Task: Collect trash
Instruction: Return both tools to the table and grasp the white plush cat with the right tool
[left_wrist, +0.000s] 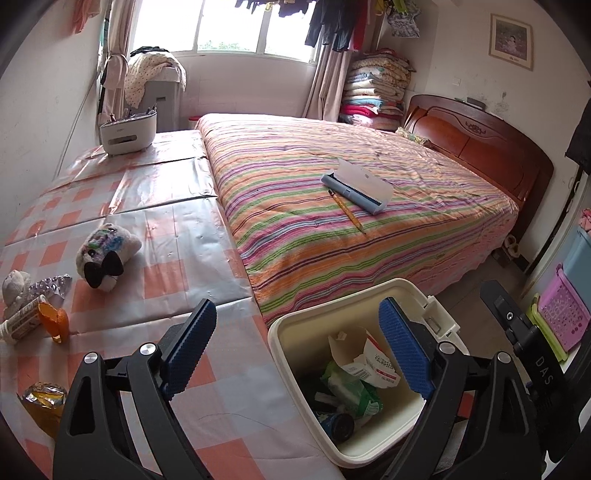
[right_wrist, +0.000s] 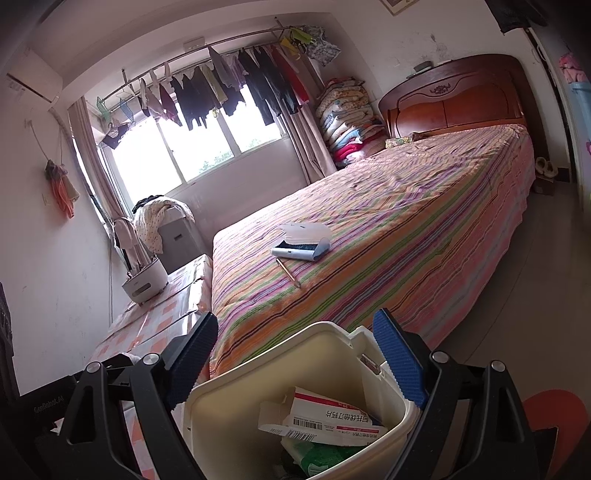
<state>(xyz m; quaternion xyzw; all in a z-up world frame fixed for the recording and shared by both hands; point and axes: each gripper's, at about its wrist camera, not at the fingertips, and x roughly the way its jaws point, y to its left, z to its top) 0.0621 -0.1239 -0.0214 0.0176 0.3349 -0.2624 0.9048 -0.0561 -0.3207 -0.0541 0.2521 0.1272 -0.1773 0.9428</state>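
Hovered over the cream trash bin (left_wrist: 284, 332) with left gripper (left_wrist: 299, 347) spread wide and empty, apparently to drop trash. Right gripper (right_wrist: 295, 360) likewise spread, straddling the rim. Medicine box (left_wrist: 373, 363) inside; gold wrapper (left_wrist: 42, 400) left on tablecloth (left_wrist: 177, 236).

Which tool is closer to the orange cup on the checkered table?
Left. The left tool hangs over the table edge, with the orange cup off to its side. The right tool sits over the bin, farther away.

Checked table (left_wrist: 122, 206) bears plush toy (left_wrist: 105, 254), wrappers; striped bed (left_wrist: 332, 177) bears pencil case (left_wrist: 356, 186), pencil (left_wrist: 347, 211)
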